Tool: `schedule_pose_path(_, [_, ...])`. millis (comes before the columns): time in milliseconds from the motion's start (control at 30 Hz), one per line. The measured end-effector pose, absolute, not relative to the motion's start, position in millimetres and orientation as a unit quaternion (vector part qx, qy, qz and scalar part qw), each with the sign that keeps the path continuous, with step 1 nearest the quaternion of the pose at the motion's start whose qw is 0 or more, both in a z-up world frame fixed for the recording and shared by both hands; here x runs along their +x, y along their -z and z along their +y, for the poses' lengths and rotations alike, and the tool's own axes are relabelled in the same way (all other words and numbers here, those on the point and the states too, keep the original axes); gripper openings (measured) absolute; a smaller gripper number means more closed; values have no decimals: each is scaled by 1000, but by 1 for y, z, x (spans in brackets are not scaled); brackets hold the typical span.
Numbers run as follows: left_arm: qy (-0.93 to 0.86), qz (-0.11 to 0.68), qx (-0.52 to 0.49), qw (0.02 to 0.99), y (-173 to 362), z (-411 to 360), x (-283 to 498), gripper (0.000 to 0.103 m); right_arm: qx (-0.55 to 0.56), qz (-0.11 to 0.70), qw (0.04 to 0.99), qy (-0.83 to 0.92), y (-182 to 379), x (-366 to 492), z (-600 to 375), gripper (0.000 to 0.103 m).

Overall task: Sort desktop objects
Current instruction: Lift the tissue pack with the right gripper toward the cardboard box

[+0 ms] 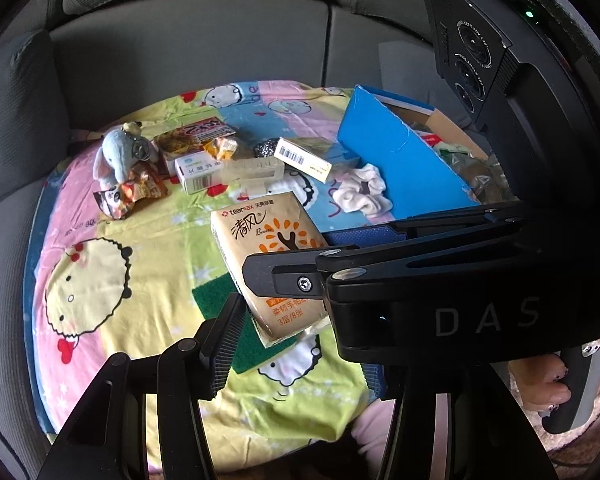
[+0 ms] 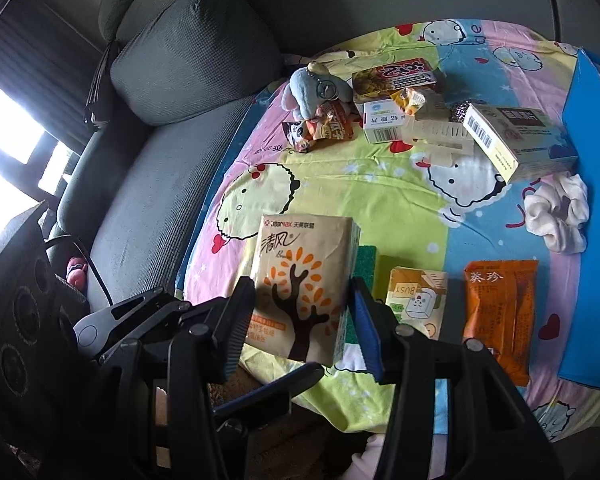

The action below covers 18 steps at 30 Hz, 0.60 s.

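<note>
The right gripper [image 2: 300, 320] pinches a tissue pack [image 2: 304, 280] above the cartoon sheet [image 2: 400, 188] — the left gripper's [image 1: 275, 320] fingers seemingly pinch it too.

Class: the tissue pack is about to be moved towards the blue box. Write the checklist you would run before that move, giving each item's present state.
1. Right gripper grips the tissue pack: ok, pads press both sides.
2. Pack clear of the green sponge: cannot tell; they overlap in both views.
3. Blue box open on top: ok, flap up, contents visible inside.
4. Left gripper state: cannot tell; one finger is hidden behind the right gripper.
5. Grippers apart from each other: not ok; the right one crosses close in front of the left camera.
</note>
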<state>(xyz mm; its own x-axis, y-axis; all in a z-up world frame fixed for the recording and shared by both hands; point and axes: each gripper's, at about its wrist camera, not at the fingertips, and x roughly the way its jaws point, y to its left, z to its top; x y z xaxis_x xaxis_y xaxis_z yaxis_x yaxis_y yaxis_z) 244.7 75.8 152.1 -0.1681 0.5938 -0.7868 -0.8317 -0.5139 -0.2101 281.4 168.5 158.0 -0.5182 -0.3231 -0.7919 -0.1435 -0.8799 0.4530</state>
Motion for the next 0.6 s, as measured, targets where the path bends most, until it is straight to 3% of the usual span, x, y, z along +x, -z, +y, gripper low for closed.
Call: schedule_pose_path(600, [-748, 145, -419, 493, -170, 118, 272, 53, 460, -268, 37, 846, -173, 322, 210, 50])
